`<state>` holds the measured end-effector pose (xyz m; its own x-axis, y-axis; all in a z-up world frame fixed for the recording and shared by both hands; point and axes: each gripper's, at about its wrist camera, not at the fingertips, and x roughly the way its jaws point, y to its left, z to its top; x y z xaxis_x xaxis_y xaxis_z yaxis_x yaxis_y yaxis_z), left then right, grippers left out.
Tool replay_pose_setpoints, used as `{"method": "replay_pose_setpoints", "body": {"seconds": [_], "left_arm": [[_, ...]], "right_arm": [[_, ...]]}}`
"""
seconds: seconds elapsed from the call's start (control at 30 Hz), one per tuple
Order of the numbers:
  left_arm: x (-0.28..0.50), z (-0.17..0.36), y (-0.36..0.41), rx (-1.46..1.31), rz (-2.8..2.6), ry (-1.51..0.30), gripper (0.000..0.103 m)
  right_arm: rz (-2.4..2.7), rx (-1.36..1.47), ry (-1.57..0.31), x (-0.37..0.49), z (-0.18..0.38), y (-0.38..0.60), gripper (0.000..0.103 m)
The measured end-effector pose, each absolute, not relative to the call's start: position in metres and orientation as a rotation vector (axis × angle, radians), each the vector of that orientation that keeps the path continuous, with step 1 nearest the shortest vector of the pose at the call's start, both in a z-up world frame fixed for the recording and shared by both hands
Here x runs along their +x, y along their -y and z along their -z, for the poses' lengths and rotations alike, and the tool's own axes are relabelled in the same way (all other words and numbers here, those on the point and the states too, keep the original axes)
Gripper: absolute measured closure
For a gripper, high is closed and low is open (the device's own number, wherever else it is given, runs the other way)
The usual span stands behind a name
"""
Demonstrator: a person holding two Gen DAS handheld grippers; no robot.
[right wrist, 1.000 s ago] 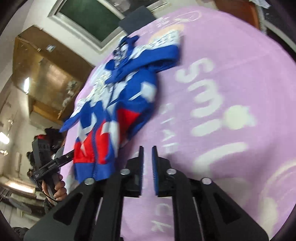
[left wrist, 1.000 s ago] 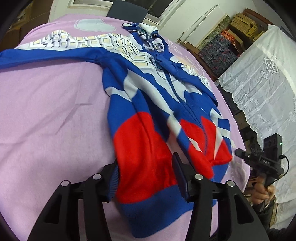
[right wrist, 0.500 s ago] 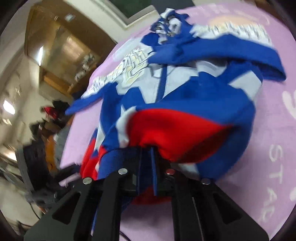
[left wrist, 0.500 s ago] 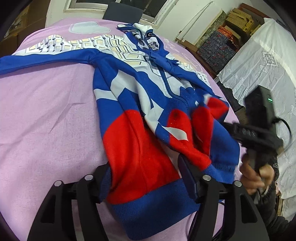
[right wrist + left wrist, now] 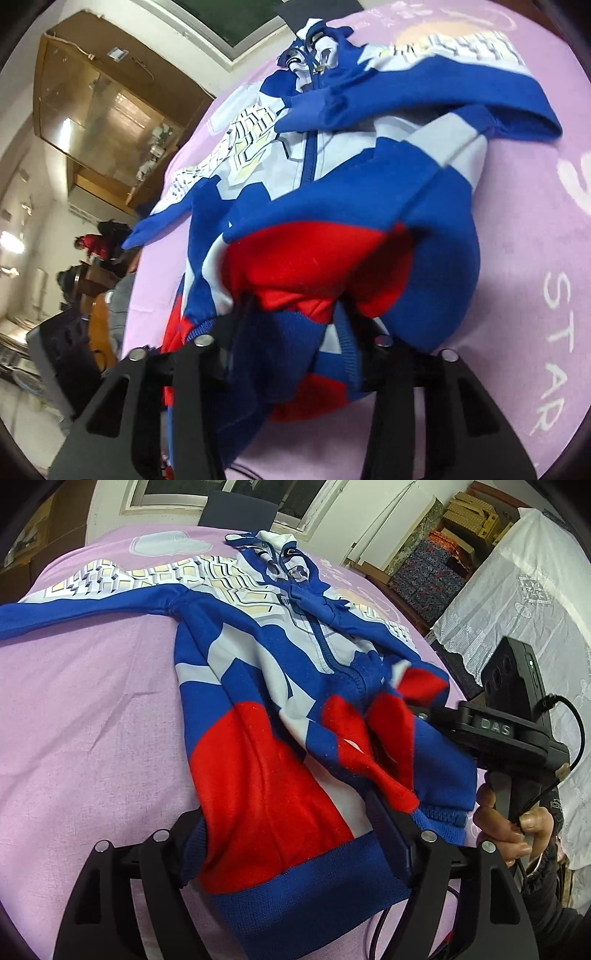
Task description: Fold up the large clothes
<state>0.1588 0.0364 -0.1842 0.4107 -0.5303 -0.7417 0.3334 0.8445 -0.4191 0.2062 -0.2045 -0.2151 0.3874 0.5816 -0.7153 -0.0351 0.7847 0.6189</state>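
Item, left gripper [image 5: 291, 845]: I noted its jaws spread wide, having just been opening, with the red panel and blue hem band of the hooded jacket [image 5: 273, 716] lying slack between them, pads not pressing. Item, right gripper [image 5: 291, 332]: jaws partly apart, also just opening, bunched hem cloth sitting between the fingers [image 5: 240, 321]; whether they touched it I could not tell. Beyond both fingertips the jacket stretched away over the pink sheet [image 5: 88, 709], hood farthest off; a hand [image 5: 513, 827] gripped the right handle.
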Motion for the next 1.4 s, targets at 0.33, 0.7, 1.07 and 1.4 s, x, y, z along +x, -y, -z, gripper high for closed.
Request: {"method": "replay_pose_setpoints", "body": {"seconds": [0.33,0.7,1.07,1.4], "left_arm": [[0.160,0.185,-0.046,-0.245,0.547,-1.008,0.039],[0.152,0.181,-0.055,-0.317,0.567,-1.055,0.022],[0.146,0.177,-0.020,-0.165,0.561,-1.060,0.089],[0.124,0.181,-0.078,-0.142,0.477,-1.089,0.088]], "right_arm": [[-0.419,0.593,-1.038,0.122,0.166,0.287,0.086],[-0.235,0.737,-1.051,0.058,0.205,0.362,0.039],[-0.247,0.553,-1.058,0.107,0.205,0.302,0.091],[-0.312,0.484,-1.153,0.094,0.217,0.283,0.090]]}}
